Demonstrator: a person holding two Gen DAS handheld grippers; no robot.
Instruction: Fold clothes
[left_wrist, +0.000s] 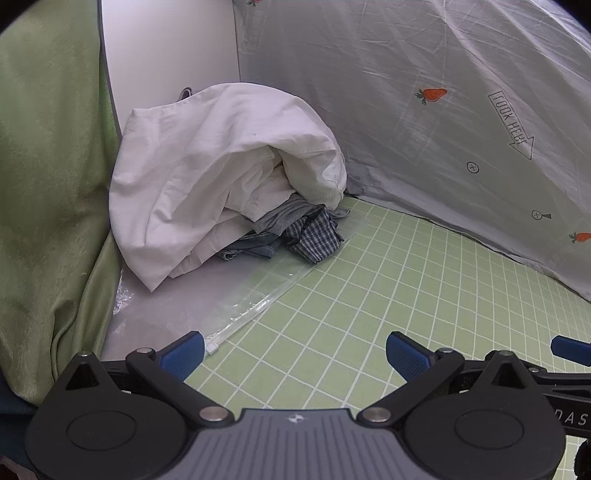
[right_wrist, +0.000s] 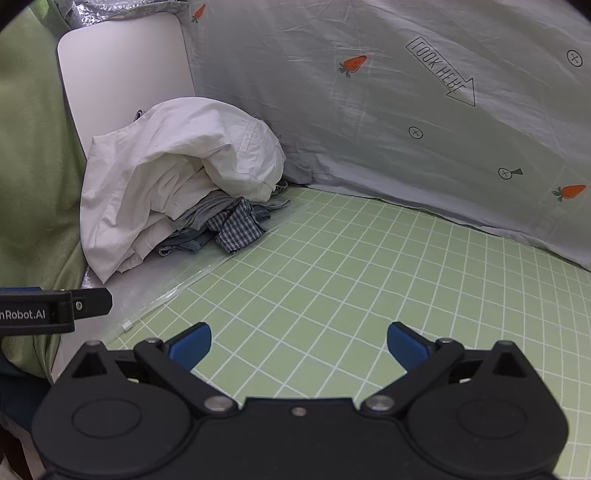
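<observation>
A heap of clothes sits in the far left corner: a big crumpled white garment (left_wrist: 221, 170) (right_wrist: 173, 166) lies over a grey top (left_wrist: 284, 218) (right_wrist: 207, 210), a blue checked piece (left_wrist: 314, 236) (right_wrist: 236, 225) and some denim (left_wrist: 251, 251) (right_wrist: 184, 240). My left gripper (left_wrist: 295, 354) hovers open over the green grid mat, well short of the heap, nothing between its blue pads. My right gripper (right_wrist: 299, 345) is likewise open and empty above the mat. A blue fingertip (left_wrist: 569, 349) of the right gripper shows at the left wrist view's right edge.
A clear zip bag (left_wrist: 236, 302) (right_wrist: 162, 291) lies flat under the heap. A grey carrot-print sheet (left_wrist: 424, 110) (right_wrist: 406, 110) walls the back, a white panel (left_wrist: 166, 55) (right_wrist: 125, 74) the corner, green cloth (left_wrist: 48, 184) (right_wrist: 33, 166) the left. The green grid mat (left_wrist: 388, 288) (right_wrist: 351, 277) spreads to the right.
</observation>
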